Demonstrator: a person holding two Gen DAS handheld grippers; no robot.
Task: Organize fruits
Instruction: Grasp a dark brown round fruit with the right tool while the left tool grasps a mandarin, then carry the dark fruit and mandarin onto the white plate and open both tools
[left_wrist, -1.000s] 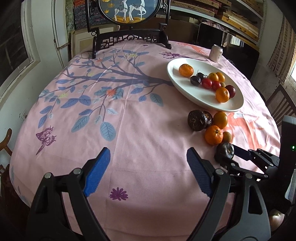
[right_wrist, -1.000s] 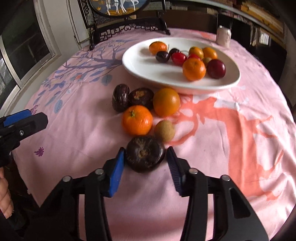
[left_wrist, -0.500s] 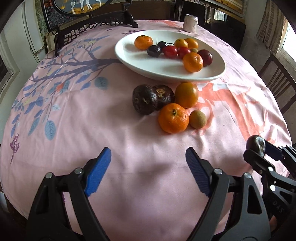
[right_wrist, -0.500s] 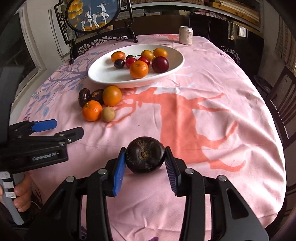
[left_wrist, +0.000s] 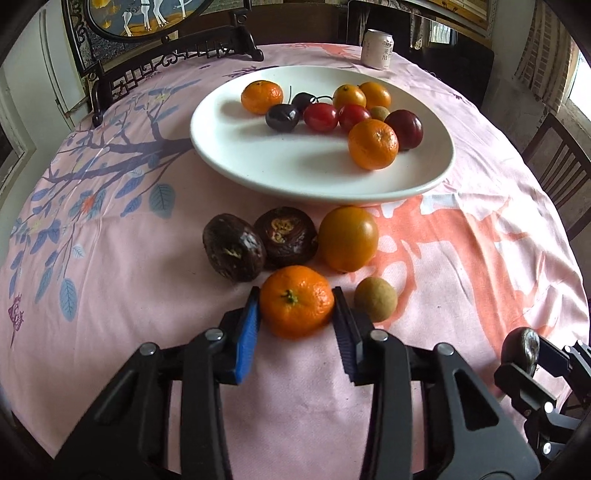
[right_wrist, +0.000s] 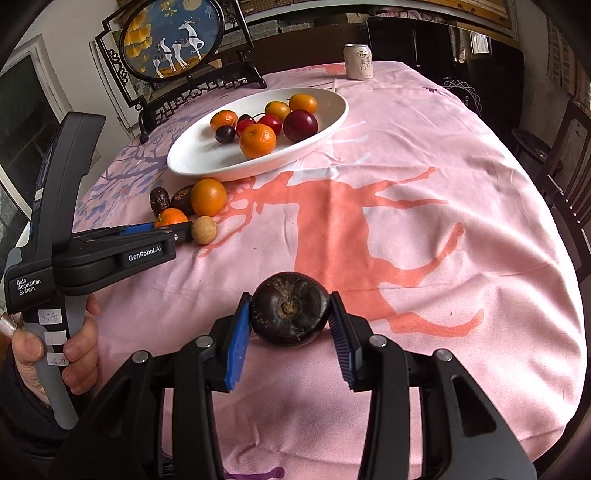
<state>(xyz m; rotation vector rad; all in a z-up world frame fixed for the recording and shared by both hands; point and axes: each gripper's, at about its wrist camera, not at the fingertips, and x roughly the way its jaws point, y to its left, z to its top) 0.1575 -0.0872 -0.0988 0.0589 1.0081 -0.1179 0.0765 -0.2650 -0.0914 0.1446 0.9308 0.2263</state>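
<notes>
My left gripper (left_wrist: 295, 325) is shut on a mandarin (left_wrist: 296, 301) that rests on the pink tablecloth. Beside it lie two dark wrinkled fruits (left_wrist: 233, 253), an orange fruit (left_wrist: 348, 238) and a small tan fruit (left_wrist: 376, 299). The white plate (left_wrist: 295, 173) behind them holds several fruits: mandarins, cherries, a plum. My right gripper (right_wrist: 290, 325) is shut on a dark round fruit (right_wrist: 290, 313) and holds it over the cloth at the near right. That fruit also shows at the right edge of the left wrist view (left_wrist: 521, 345).
A white drink can (right_wrist: 358, 61) stands at the far edge of the table. A framed deer picture on a dark stand (right_wrist: 173, 40) is at the back left. Wooden chairs (right_wrist: 570, 147) stand to the right. The left gripper body (right_wrist: 110, 251) crosses the right wrist view.
My left gripper has moved forward to the fruit cluster and closed on the mandarin. My right gripper has carried the dark fruit back and to the right, away from the cluster.
</notes>
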